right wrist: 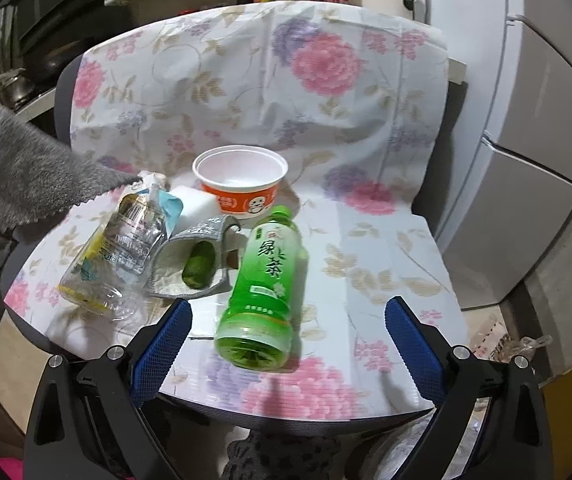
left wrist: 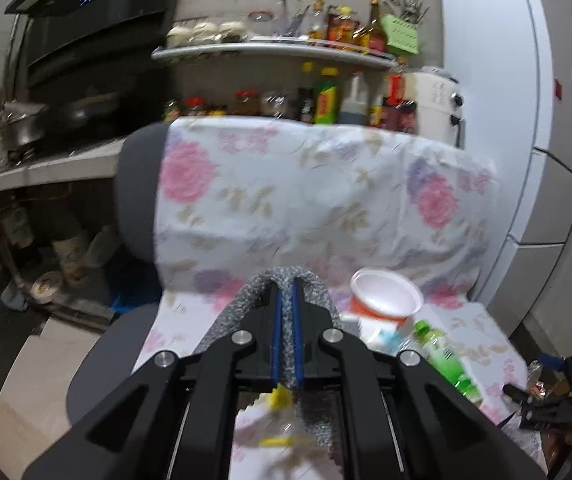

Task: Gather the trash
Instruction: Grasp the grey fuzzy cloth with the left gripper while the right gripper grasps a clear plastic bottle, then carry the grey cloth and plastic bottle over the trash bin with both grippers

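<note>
My left gripper [left wrist: 287, 292] is shut on a grey fluffy cloth [left wrist: 245, 304], held above the chair seat; the cloth also hangs at the left of the right wrist view [right wrist: 25, 176]. My right gripper [right wrist: 288, 320] is open, its blue pads either side of a green tea bottle [right wrist: 265, 280] that lies on the floral-covered chair [right wrist: 366, 280]. An orange-and-white paper bowl [right wrist: 241, 188] stands behind it. A crushed clear plastic bottle [right wrist: 113, 256] and a grey-edged pouch holding a green item [right wrist: 195, 264] lie to the left. The bowl [left wrist: 386, 292] and green bottle [left wrist: 446, 356] show in the left wrist view.
The chair back [left wrist: 306, 192] is draped in the floral cloth. Behind it a counter and shelf [left wrist: 277, 50] hold several sauce bottles and jars. A white fridge [right wrist: 526, 120] stands to the right. A stove with pots [left wrist: 45, 120] is at left.
</note>
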### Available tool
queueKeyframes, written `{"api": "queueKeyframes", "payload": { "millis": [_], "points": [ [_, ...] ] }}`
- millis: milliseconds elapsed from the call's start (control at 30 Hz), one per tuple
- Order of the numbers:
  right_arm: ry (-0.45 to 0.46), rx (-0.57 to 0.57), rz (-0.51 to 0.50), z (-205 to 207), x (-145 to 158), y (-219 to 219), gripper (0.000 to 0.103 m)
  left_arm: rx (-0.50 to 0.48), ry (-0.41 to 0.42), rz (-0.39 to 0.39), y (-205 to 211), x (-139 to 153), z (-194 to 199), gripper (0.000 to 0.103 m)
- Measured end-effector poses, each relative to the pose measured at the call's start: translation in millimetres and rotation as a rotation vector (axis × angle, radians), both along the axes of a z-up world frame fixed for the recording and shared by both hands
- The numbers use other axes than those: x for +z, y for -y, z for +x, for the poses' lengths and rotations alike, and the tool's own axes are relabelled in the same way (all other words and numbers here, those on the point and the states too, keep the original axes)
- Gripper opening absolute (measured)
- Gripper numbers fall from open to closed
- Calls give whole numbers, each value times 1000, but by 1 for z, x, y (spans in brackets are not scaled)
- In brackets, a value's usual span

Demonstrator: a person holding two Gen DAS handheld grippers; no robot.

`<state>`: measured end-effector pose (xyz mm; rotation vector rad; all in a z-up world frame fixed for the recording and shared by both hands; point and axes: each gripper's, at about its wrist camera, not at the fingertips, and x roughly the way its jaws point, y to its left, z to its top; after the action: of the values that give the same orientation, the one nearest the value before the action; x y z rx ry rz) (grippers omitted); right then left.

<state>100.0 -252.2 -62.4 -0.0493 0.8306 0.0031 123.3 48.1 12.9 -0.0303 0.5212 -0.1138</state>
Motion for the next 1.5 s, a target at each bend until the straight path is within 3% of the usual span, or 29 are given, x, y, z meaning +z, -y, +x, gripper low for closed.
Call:
{"api": "queueKeyframes", "payload": {
  "millis": [100,167,233,367,467,767,800,900,1033,1200,1333,1500],
  "points": [
    [-12,35,15,6,-6,-11,90,51,-46,12,-16,-22,1,3],
    [-29,60,22,12,-12,-22,53,69,-75,-6,-29,-35,1,3],
    [-48,110,50,21,-20,-36,44,99,-103,-8,-40,-49,5,3],
    [-74,186,141,39,-33,-65,45,71,-164,-9,-39,-77,9,3],
    [-82,209,162,58,-38,-83,60,43,-202,-10,-35,-95,12,3],
    [-145,282,213,105,-58,-110,57,14,-244,-16,-31,-114,22,3],
    [-154,283,201,110,-61,-115,53,12,-249,-13,-30,-115,23,3],
    [-154,285,180,113,-61,-125,15,11,-261,-6,-30,-116,25,3],
    [2,297,188,94,-21,-125,2,-3,-217,2,-27,-96,24,3],
    [153,232,168,60,34,-98,0,-70,-57,-37,-10,-26,2,3],
    [217,153,140,27,64,-63,0,-141,46,-29,20,18,-20,3],
    [251,48,137,-15,77,-11,1,-289,87,-48,70,39,-46,3]
  ]
}}
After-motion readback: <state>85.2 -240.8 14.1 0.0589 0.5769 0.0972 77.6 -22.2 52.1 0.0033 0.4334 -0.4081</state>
